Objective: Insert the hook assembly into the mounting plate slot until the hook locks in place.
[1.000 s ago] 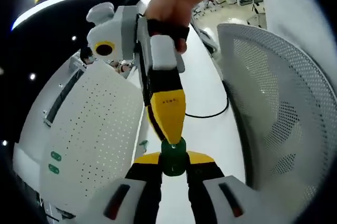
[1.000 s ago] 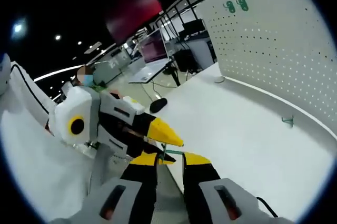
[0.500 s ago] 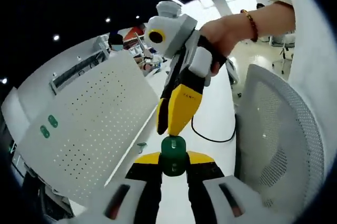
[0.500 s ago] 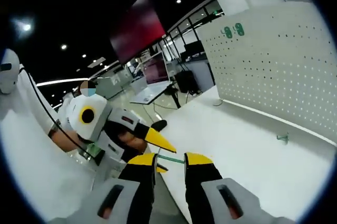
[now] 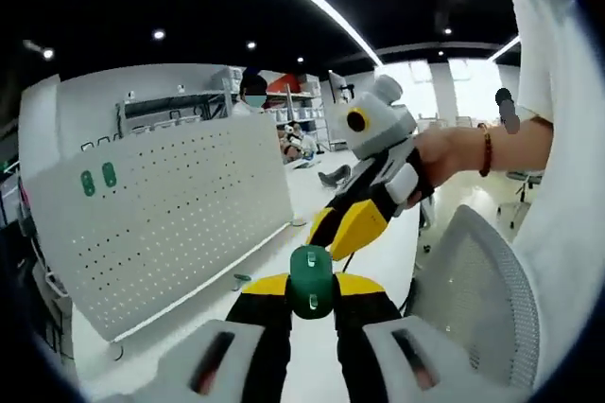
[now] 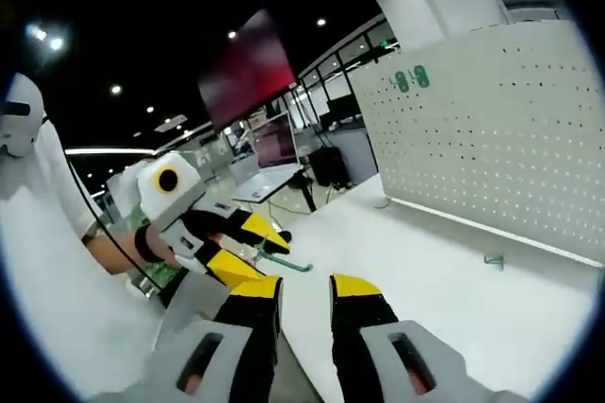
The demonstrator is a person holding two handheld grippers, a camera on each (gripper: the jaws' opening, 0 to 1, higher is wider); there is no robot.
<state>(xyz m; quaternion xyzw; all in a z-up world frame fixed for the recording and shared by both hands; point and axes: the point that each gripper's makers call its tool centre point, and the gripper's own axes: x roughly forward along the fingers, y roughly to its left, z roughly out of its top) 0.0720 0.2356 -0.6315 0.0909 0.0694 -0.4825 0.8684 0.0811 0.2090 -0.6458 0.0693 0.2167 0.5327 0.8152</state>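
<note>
Open-plan office — desks, monitors (mesh chair)

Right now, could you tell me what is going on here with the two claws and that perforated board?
A person holds a claw in each hand over a white table. The left claw is shut on a green hook piece, raised in front of the white pegboard, not yet inserted. The right claw is open and holds nothing. Two green pieces already sit high on the pegboard, and a small hook lies on the table near its base.
</note>
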